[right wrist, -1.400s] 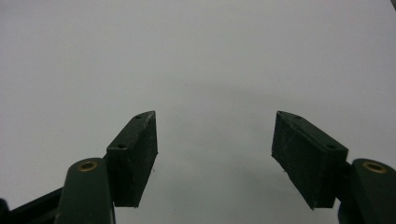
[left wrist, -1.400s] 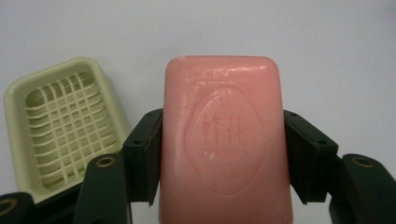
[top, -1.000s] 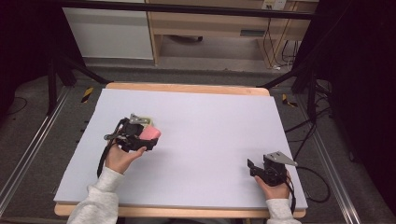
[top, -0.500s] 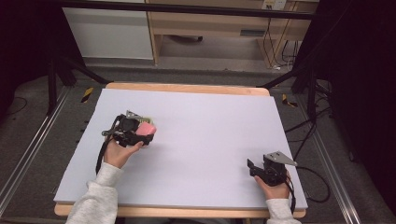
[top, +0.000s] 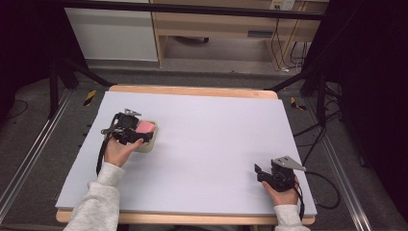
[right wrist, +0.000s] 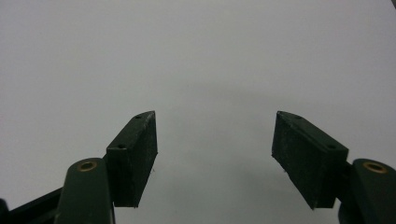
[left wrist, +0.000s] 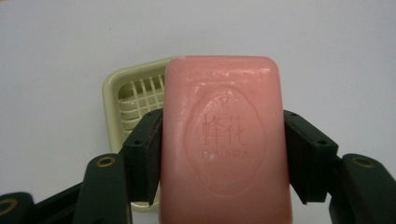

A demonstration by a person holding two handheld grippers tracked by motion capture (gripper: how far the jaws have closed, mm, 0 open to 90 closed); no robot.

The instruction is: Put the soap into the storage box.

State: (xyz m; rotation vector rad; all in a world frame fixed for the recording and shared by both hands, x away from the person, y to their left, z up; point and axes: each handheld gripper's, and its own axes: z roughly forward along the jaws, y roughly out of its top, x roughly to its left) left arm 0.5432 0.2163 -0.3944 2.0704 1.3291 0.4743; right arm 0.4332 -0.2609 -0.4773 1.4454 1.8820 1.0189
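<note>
Now pink soap (left wrist: 224,140) clamped btwn left gripper (left wrist: 223,149) jaws, above dish (left wrist: 135,95)

Pink embossed soap bar (left wrist: 224,140) — above pale-green slotted soap dish (left wrist: 133,93).

Soap bar (left wrist: 224,140) between jaws of left gripper (top: 129,131), above soap dish (left wrist: 122,95) — dish on table (top: 216,130), left half, toward far edge. Right gripper (top: 269,176) at near right corner of table, well apart from soap bar and dish — bare table surface between its jaws in right gripper view.
</note>
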